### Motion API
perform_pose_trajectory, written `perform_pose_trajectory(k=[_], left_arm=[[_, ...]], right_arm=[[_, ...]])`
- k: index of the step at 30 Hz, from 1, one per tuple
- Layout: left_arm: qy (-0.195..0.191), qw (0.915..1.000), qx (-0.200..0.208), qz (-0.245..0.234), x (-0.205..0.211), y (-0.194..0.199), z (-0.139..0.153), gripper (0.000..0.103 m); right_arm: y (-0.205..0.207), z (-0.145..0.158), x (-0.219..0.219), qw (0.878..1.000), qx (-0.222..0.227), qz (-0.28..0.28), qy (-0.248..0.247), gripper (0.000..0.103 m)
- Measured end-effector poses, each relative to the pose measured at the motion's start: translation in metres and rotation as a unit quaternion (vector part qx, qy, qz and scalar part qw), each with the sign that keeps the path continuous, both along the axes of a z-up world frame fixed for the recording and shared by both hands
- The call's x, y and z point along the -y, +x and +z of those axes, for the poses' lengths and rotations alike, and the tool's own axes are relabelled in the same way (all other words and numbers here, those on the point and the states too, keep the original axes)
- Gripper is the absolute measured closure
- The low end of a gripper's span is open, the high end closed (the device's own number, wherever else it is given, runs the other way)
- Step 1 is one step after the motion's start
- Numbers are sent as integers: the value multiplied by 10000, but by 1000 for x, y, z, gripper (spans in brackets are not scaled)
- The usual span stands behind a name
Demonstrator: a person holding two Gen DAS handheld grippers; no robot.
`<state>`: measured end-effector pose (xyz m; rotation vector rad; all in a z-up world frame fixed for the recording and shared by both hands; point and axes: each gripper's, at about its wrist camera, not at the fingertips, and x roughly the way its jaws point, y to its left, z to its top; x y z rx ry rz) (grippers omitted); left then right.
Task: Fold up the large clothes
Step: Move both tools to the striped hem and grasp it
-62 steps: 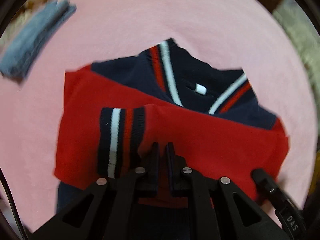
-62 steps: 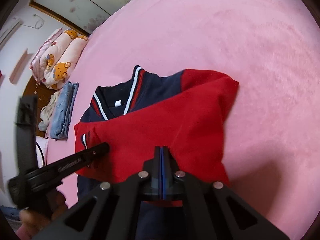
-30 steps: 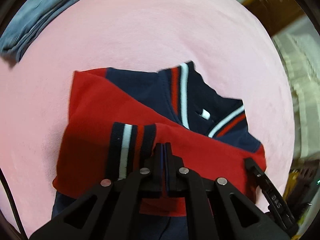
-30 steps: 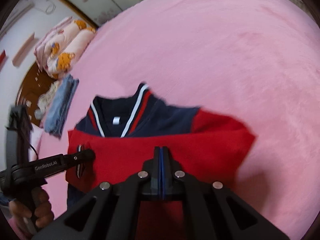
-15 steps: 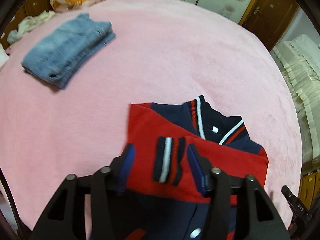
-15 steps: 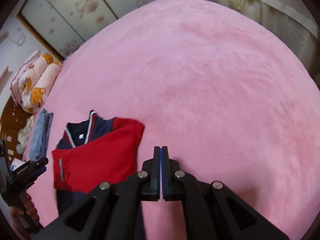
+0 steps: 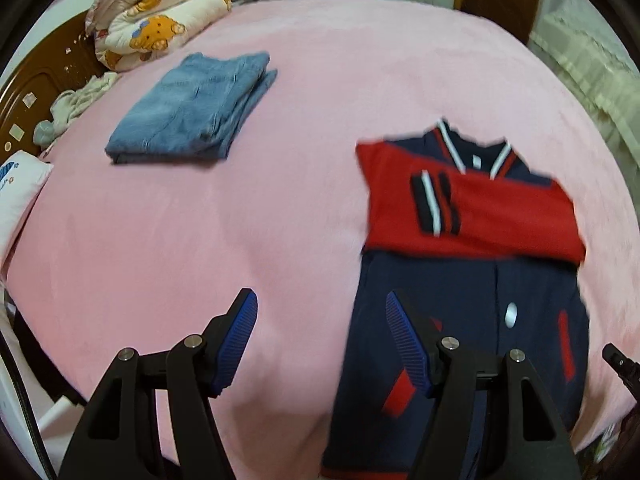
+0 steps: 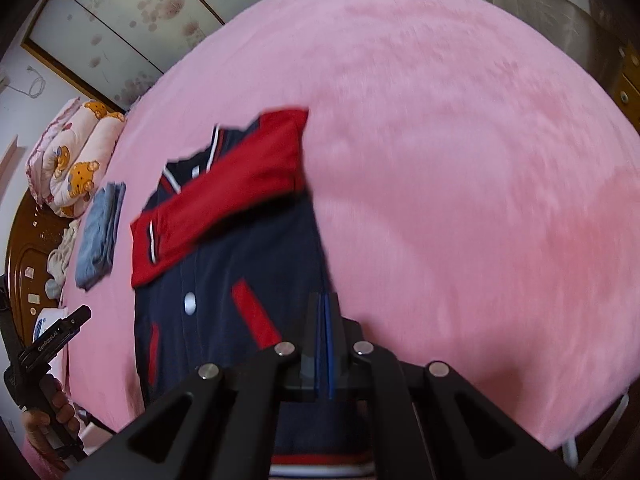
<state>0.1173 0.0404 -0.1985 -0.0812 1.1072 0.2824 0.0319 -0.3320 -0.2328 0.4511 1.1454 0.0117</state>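
A navy and red varsity jacket [image 7: 472,280] lies flat on the pink bed [image 7: 280,220], collar away from me, both red sleeves [image 7: 500,216] folded across the chest. It also shows in the right wrist view [image 8: 224,248]. My left gripper [image 7: 320,340] is open and empty above the bed, its right finger over the jacket's left edge. My right gripper [image 8: 324,320] is shut with nothing between its pads, above the jacket's lower right edge.
Folded blue jeans [image 7: 192,108] lie at the far left of the bed. A rolled bear-print quilt [image 7: 156,28] sits by the wooden headboard [image 7: 36,80]. A white pillow [image 7: 16,192] is at the left edge. Wardrobe doors and curtains stand behind the bed.
Both grippers let go of the red sleeves and pulled back toward the jacket's hem. The left gripper opened wide. The right gripper stayed shut and swung back over the jacket's lower right edge.
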Motion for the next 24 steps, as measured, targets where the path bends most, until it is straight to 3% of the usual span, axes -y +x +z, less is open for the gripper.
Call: perform_pose_trajectory(k=[4, 6, 10, 15, 17, 21, 24], left_arm=[[-138, 9995, -239, -183, -5, -31, -10, 37], [-147, 9988, -420, -180, -8, -42, -16, 37], [-362, 9962, -737, -299, -15, -66, -31, 38], [-431, 9902, -1298, -286, -20, -88, -58, 37], [-479, 9872, -1502, -253, -21, -95, -69, 37], [-623, 9823, -1740, -317, -18, -105, -87, 38], [-828, 9801, -1766, -360, -17, -109, -95, 37]], right_arm=[[-32, -5, -13, 9999, -158, -40, -54, 97], [-48, -7, -18, 9997, -227, -41, -93, 85], [-75, -12, -25, 9992, -342, -99, -160, 76], [-97, -20, -24, 9978, -523, -312, -272, 52], [-102, -24, -22, 9968, -607, -462, -235, 47], [-104, -35, -18, 9959, -652, -610, -106, 47], [-101, -51, -7, 9917, -615, -978, 559, 47]])
